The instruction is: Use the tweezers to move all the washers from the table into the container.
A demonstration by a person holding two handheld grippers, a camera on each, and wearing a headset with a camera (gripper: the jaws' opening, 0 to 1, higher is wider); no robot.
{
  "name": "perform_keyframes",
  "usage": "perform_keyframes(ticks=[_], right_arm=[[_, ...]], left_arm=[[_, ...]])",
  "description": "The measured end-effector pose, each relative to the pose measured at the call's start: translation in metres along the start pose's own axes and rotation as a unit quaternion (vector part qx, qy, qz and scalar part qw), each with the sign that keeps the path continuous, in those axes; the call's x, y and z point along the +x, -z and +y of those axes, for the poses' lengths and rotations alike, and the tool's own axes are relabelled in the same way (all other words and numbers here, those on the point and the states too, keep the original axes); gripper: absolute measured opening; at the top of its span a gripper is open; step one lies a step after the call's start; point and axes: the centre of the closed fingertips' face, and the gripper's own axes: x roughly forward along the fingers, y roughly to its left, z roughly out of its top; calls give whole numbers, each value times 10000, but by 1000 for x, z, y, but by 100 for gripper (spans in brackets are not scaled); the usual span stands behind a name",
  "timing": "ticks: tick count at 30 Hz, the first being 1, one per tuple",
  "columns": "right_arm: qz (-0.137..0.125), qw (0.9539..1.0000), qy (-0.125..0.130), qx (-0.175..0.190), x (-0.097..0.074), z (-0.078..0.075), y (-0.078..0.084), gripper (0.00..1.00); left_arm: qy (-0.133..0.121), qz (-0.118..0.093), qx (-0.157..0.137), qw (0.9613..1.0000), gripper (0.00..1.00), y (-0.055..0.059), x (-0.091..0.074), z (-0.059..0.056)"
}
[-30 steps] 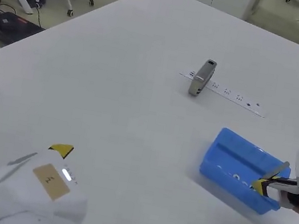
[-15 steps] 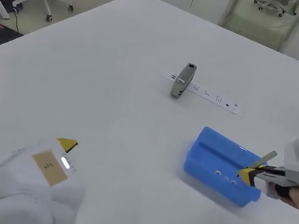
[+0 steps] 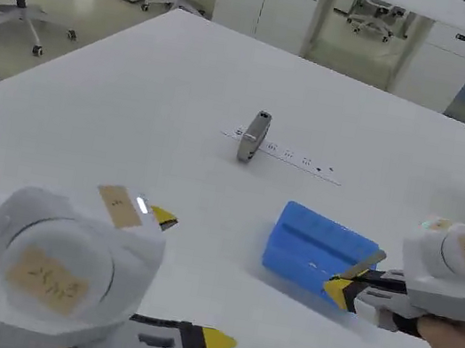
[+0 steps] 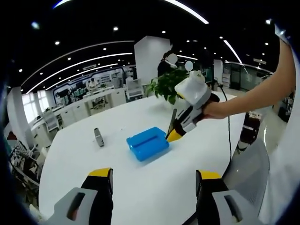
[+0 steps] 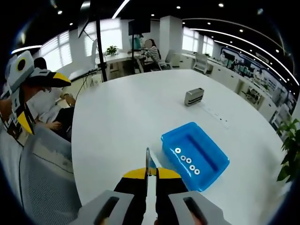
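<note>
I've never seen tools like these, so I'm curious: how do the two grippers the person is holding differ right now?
The left gripper has its jaws wide apart and empty; the right gripper is shut on the tweezers. The left gripper is farther from the blue container; the right gripper is close beside it. Both have yellow-tipped jaws and hang over the white table.

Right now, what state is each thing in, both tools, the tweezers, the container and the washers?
left tool: open, empty.
right tool: shut on the tweezers.
tweezers: gripped in the right tool, pointing toward the container.
container: upright on the table, open-topped.
washers: five, lying in a row inside the container.
</note>
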Motion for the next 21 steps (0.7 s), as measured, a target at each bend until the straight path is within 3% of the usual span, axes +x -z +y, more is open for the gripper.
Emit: perform_keyframes(ticks=[3, 6, 8, 14, 16, 17, 21], right_arm=[[-63, 9999, -86, -16, -5, 12, 1, 1], [-86, 9997, -204, -117, -10, 27, 2, 1], [-104, 9992, -325, -190, -15, 40, 1, 1], [-53, 9972, -683, -301, -23, 69, 7, 1], [-16, 9961, -809, -364, -26, 78, 9, 1], [25, 9945, -991, -350, -28, 87, 10, 1], [46, 9927, -1118, -459, -32, 99, 9, 1]], left_arm=[[430, -277, -217, 9985, 66, -18, 2, -10], [793, -379, -191, 9959, 60, -29, 3, -18], [944, -363, -89, 9948, 57, -34, 5, -20], [1653, -230, 60, 9860, 41, -43, 14, -32], [1957, -201, 23, 9805, 39, -48, 17, -42], [2068, -191, 23, 9782, 37, -49, 17, -46], [2612, -152, 191, 9650, 29, -52, 22, -68]])
